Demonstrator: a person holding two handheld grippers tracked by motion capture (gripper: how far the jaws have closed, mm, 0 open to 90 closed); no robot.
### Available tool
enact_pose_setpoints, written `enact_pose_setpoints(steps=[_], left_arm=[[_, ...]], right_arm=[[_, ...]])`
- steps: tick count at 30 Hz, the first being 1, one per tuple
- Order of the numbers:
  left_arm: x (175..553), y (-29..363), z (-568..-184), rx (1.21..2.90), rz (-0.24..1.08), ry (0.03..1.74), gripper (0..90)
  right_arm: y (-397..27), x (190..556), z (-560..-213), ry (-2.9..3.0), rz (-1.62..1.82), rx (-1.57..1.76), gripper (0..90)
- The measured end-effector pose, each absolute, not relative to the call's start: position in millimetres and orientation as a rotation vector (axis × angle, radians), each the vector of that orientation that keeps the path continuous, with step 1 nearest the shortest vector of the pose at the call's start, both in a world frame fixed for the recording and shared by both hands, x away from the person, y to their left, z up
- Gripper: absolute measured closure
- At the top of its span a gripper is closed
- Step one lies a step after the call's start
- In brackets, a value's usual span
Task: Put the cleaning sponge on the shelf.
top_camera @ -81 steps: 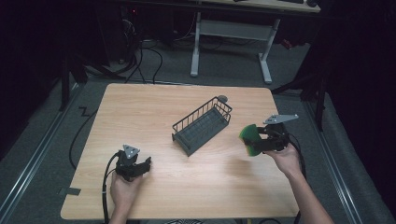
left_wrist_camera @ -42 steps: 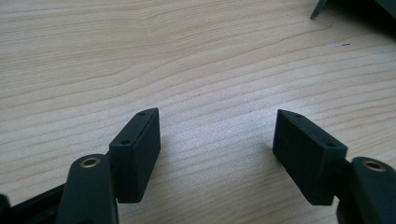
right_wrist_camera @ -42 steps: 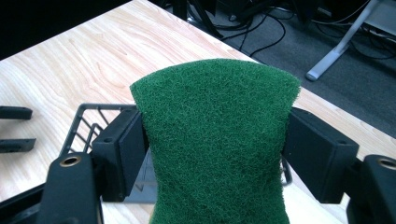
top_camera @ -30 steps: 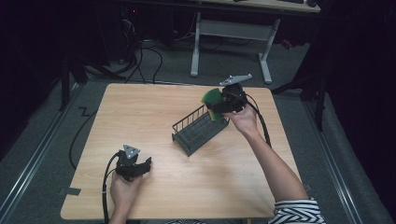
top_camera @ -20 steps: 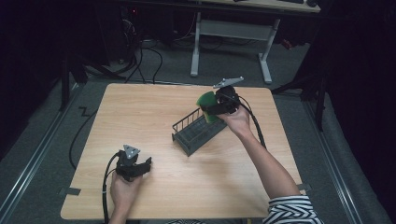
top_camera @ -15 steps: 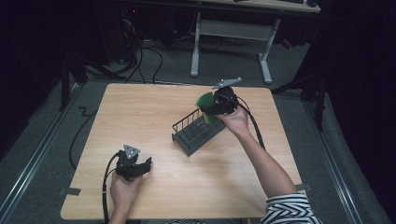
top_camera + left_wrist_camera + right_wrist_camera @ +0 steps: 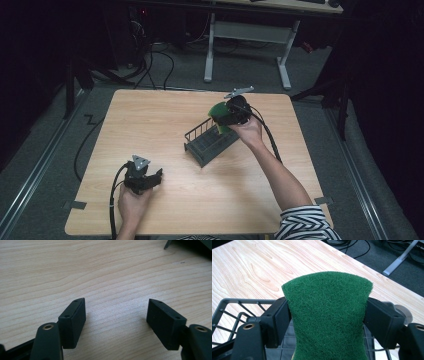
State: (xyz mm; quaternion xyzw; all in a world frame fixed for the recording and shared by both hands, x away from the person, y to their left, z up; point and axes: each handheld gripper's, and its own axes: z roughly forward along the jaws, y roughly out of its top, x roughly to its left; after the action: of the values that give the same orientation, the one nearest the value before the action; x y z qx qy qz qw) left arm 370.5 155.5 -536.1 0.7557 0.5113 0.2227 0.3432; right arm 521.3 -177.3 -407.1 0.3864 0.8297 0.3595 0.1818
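On the light wooden table [image 7: 165, 125], the dark wire rack basket [image 7: 205, 145] serves as the landmark. Well to its left and nearer the person, the left gripper [image 7: 150, 178] rests low over bare wood, its jaws spread wide with nothing between them; in the left gripper view a corner of the basket shows far off at the upper right. The basket's long axis runs diagonally, from its near-left end to its far-right end. Above that far-right end hangs the right gripper [image 7: 325, 322], its jaws pressed on both sides of a green scouring sponge [image 7: 328, 312]. The sponge's long axis runs along the jaws, its curved end pointing away from the hand, over the basket's rim. Nothing lies between sponge and basket.
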Motion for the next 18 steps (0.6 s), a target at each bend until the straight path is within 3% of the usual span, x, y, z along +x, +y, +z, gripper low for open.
enact_pose_setpoints(steps=[18], left_arm=[[370.5, 155.5, -536.1, 1.965, 0.579, 1.328, 32.2]], right_arm=[[-178.5, 525.5, -418.7, 2.362, 1.004, 1.106, 24.7]])
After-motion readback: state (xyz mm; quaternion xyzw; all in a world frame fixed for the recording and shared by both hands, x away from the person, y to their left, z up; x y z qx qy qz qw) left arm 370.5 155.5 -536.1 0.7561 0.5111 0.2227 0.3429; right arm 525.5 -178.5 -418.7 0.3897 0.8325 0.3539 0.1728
